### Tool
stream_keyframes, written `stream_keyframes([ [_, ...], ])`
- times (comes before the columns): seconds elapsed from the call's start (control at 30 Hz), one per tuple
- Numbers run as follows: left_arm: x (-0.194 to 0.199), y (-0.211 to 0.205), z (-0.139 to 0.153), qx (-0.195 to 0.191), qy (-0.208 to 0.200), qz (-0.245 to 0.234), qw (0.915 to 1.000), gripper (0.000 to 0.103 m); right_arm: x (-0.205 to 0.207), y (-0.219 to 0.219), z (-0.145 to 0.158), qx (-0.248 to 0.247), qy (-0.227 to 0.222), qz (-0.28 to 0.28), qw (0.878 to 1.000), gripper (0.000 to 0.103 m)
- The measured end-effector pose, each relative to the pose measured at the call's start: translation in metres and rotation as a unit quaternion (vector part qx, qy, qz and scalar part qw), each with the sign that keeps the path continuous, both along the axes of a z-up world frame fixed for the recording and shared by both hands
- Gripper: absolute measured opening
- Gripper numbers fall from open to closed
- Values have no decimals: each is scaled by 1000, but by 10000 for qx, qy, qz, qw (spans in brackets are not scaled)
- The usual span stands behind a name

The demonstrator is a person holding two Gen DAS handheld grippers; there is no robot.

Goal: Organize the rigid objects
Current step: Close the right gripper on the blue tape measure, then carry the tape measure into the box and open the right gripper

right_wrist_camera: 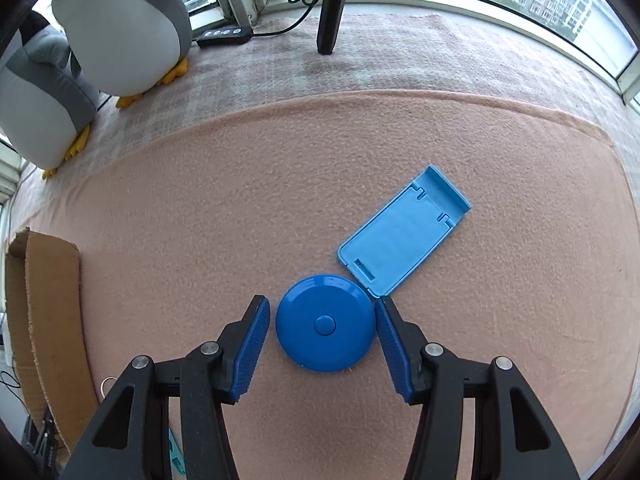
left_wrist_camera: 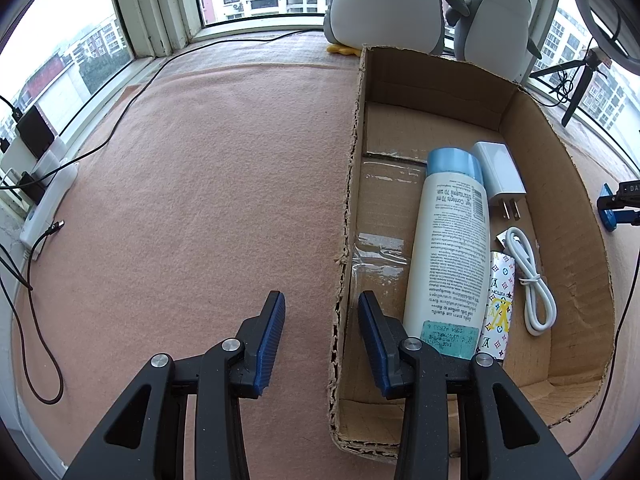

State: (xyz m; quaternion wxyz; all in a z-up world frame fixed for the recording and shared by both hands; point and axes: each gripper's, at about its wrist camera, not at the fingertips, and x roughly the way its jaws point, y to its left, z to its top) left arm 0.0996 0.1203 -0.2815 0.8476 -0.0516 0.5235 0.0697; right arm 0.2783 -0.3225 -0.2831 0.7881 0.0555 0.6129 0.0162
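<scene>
Blue round disc (right_wrist_camera: 326,323) lies flat on the pink felt mat (right_wrist_camera: 280,184), between the spread fingers of the right gripper (right_wrist_camera: 322,314), released and not touching it; light-blue flat holder (right_wrist_camera: 402,238) sits just beside the disc's far right edge. Left gripper (left_wrist_camera: 321,308), also released, straddles the left wall of the cardboard box (left_wrist_camera: 344,240), which holds a white bottle (left_wrist_camera: 448,252), charger plug (left_wrist_camera: 500,172), white cable (left_wrist_camera: 532,280) and patterned pack (left_wrist_camera: 498,304).

Left of the left gripper's (left_wrist_camera: 322,300) spread jaws the pink tabletop (left_wrist_camera: 200,200) lies bare; the cardboard box (left_wrist_camera: 344,240) wall stands between them. The round blue disc (right_wrist_camera: 326,323) sits between the right gripper's (right_wrist_camera: 322,308) spread jaws, the light-blue tray (right_wrist_camera: 404,236) touching it just ahead-right.
</scene>
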Motion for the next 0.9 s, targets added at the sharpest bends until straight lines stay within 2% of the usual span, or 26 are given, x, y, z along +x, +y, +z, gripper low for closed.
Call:
stream_keyframes([
  [0.33,0,0,0,-1,1,3,10000,42,5,9,-5,-105,48,69,9999,50],
  [0.43,0,0,0,-1,2,1,10000,42,4,8,-6,-169,34,78,9998,46],
  [0.9,0,0,0,-4,2,2,10000,42,-7,0,-2,-50,12,27,10000,46],
])
